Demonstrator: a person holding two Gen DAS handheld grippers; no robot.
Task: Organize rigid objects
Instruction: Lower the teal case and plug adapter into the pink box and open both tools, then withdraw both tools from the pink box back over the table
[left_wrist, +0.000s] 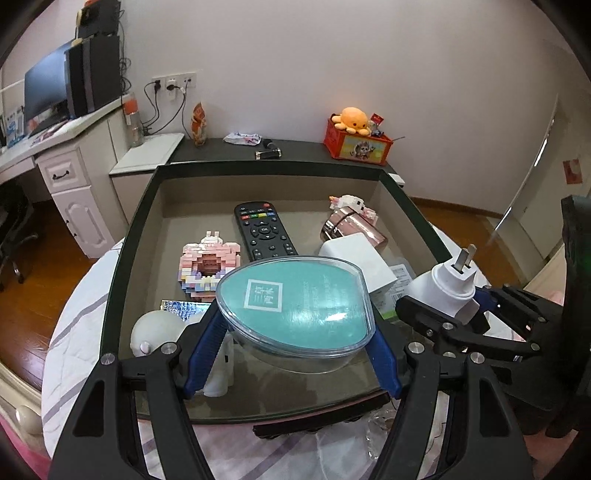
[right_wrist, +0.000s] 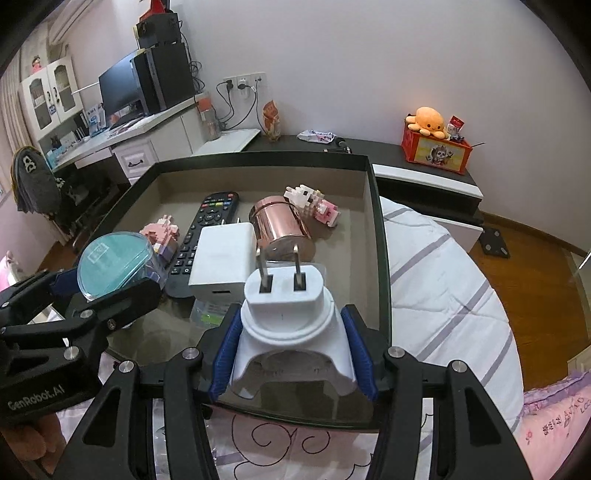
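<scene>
My left gripper (left_wrist: 295, 332) is shut on a clear teardrop-shaped case with a teal insert (left_wrist: 295, 299) and holds it over the near part of the dark box (left_wrist: 266, 168). My right gripper (right_wrist: 293, 354) is shut on a white plug adapter (right_wrist: 288, 317), prongs up, above the box's near edge. In the box lie a black remote (left_wrist: 264, 230), a pink brick donut (left_wrist: 208, 267), a white charger cube (left_wrist: 364, 258), a rose-gold tin (right_wrist: 282, 225) and a small brick animal (right_wrist: 314, 205). The case (right_wrist: 110, 260) and the adapter (left_wrist: 448, 284) each show in the other view.
A white rounded figure (left_wrist: 155, 332) stands at the box's near left corner. The box rests on a bed with a striped quilt (right_wrist: 443, 295). Behind it is a dark shelf with an orange plush (left_wrist: 352, 120) on a red box. A desk with a monitor (left_wrist: 44, 88) stands to the left.
</scene>
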